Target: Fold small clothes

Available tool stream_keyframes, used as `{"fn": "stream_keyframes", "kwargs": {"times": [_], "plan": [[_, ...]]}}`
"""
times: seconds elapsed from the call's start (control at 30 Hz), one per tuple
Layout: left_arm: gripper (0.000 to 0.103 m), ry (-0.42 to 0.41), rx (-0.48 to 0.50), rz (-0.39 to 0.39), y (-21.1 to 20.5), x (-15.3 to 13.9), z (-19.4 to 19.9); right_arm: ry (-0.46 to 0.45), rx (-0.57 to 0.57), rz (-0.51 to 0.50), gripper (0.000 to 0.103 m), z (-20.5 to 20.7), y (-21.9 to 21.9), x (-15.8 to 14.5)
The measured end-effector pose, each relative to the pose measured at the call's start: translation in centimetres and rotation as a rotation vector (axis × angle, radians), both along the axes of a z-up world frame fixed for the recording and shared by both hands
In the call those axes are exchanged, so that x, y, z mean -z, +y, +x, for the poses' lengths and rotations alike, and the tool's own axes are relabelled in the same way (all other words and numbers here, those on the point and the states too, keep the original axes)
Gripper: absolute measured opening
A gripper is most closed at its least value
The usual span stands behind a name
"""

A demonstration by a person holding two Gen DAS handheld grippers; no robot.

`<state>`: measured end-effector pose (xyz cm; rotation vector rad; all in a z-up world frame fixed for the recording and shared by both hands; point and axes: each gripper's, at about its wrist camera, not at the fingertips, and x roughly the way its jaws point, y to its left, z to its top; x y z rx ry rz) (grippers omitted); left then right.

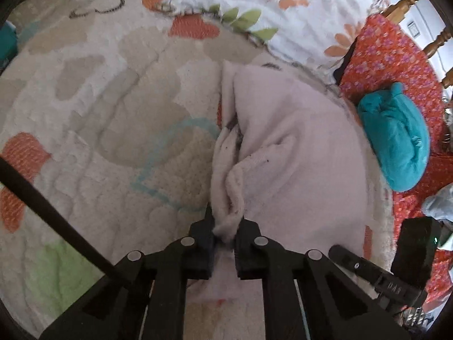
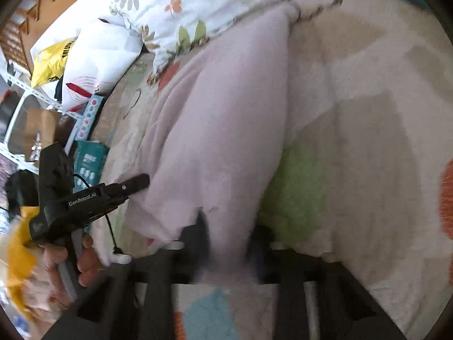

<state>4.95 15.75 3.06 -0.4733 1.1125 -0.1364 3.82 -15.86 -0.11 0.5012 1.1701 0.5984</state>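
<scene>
A pale pink fleece garment (image 1: pixel 291 153) lies on a patterned quilt. My left gripper (image 1: pixel 225 233) is shut on a bunched edge of it at the near end. In the right wrist view the same garment (image 2: pixel 220 130) is stretched and lifted off the bed, and my right gripper (image 2: pixel 226 243) is shut on its near end. That view is blurred by motion. The left gripper (image 2: pixel 136 182) also shows there, at the garment's left edge, held by a hand.
The quilt (image 1: pixel 93 107) has orange, beige and green patches. A floral duvet (image 1: pixel 283 8) lies at the back. A teal folded cloth (image 1: pixel 396 141) sits on a red floral cloth (image 1: pixel 390 56) to the right. Boxes and a yellow bag (image 2: pixel 53 59) stand beside the bed.
</scene>
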Motion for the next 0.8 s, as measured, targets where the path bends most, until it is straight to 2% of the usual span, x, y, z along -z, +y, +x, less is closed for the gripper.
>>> {"fn": "stream_keyframes", "kwargs": {"times": [0.07,0.13,0.23,0.3,0.33,0.4,0.43,0.47,0.57,0.63,0.8], "plan": [[0.009,0.021,-0.001,-0.041,0.3,-0.3,-1.5,0.008,-0.009,0.032,0.019,-1.1,-1.1,-1.5],[0.01,0.07,0.016,-0.068,0.2,0.6,-2.4,-0.019,-0.035,-0.002,0.019,-2.2,-1.6,-2.8],[0.016,0.11,0.006,-0.016,-0.3,2.2,-2.0,-0.041,-0.072,-0.193,0.026,-3.1,-0.5,-1.6],[0.017,0.11,-0.017,-0.032,-0.3,2.2,-2.0,-0.065,-0.056,-0.243,0.033,-3.3,-0.3,-1.7],[0.018,0.107,-0.024,-0.039,-0.3,2.0,-2.2,-0.089,-0.035,-0.25,0.034,-3.4,-0.4,-2.5],[0.019,0.106,-0.039,-0.045,-0.2,2.0,-2.6,-0.197,-0.003,-0.316,0.034,-3.5,0.2,-5.5],[0.019,0.106,-0.048,-0.053,-0.2,2.1,-2.9,-0.263,0.001,-0.35,0.034,-3.3,1.1,-7.4],[0.02,0.107,-0.057,-0.063,-0.1,2.2,-3.2,-0.286,-0.006,-0.35,0.034,-2.7,1.8,-8.3],[0.02,0.111,-0.085,-0.104,0.2,2.5,-4.1,-0.297,-0.103,-0.315,0.034,0.9,6.0,-10.0],[0.02,0.121,-0.099,-0.135,0.7,2.7,-4.5,-0.285,-0.201,-0.341,0.035,4.0,10.2,-9.5],[0.02,0.146,-0.125,-0.181,1.0,2.9,-4.5,-0.269,-0.299,-0.49,0.039,9.2,18.6,-7.0]]}}
